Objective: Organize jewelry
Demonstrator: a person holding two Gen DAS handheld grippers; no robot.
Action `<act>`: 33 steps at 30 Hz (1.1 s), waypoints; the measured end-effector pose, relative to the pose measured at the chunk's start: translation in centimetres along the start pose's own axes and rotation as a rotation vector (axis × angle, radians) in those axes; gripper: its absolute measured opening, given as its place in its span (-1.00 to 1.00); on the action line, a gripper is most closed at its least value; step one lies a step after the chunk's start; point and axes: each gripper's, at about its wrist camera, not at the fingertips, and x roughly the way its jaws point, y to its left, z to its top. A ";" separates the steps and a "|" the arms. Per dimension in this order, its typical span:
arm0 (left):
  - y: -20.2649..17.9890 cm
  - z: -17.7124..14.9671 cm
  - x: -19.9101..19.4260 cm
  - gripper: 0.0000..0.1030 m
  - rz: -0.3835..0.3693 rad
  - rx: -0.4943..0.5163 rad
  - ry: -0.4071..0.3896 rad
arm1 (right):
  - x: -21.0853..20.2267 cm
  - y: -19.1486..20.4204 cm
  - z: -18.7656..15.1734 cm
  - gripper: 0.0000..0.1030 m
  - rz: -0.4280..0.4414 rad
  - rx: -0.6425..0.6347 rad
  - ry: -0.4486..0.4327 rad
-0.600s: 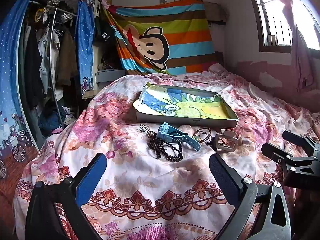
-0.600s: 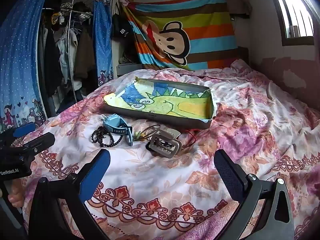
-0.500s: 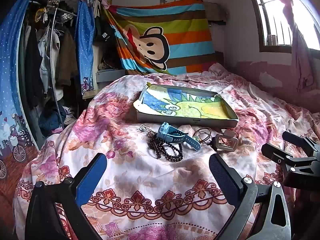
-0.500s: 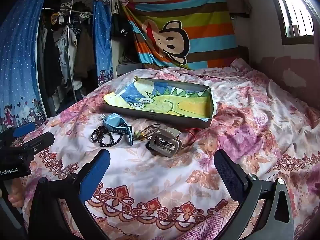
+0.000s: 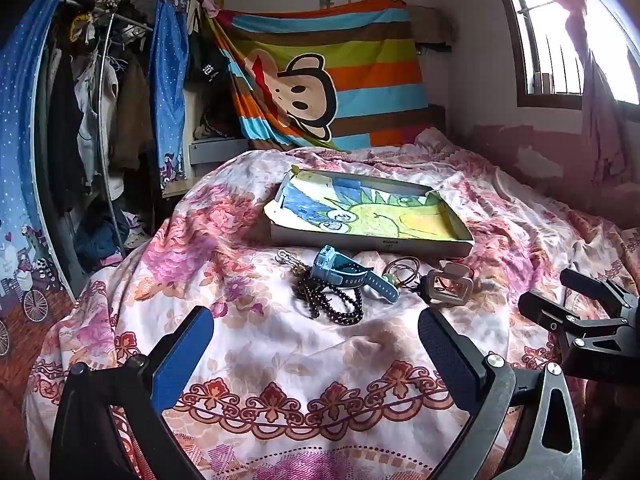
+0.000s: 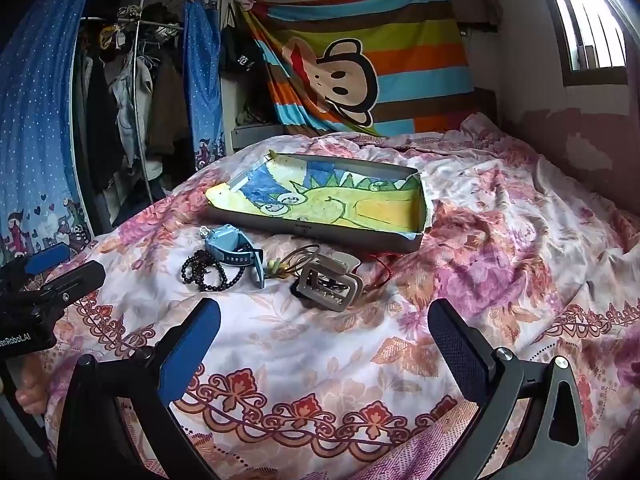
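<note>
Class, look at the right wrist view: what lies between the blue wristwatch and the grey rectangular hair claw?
A loop of thin brown cord with small pale beads lies between the two.

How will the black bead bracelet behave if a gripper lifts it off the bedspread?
The black bead bracelet lies in slack loops, so it is probably floppy and will dangle. Its round beads look glossy, perhaps slippery. It lies against the blue watch, which may get dragged along.
</note>
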 end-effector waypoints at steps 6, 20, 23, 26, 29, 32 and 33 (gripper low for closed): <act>0.4 0.3 0.5 1.00 -0.003 0.001 0.007 | 0.1 0.0 0.0 0.98 0.000 0.001 0.001; 0.2 0.2 0.5 1.00 0.001 -0.004 0.003 | 0.1 0.0 0.0 0.98 0.001 0.003 0.003; 0.2 0.2 0.6 1.00 0.001 -0.004 0.004 | 0.1 0.0 0.0 0.98 0.001 0.003 0.003; 0.2 0.1 0.4 1.00 0.002 -0.005 0.004 | 0.1 -0.1 0.0 0.98 0.002 0.004 0.004; 0.0 0.1 0.5 1.00 0.002 -0.003 0.003 | 0.1 -0.1 0.0 0.98 0.002 0.005 0.004; -0.1 0.1 0.6 1.00 0.002 0.001 0.004 | 0.1 -0.1 0.0 0.98 0.002 0.005 0.004; 0.1 0.4 0.2 1.00 -0.001 0.004 0.002 | 0.1 -0.1 0.0 0.98 0.002 0.005 0.004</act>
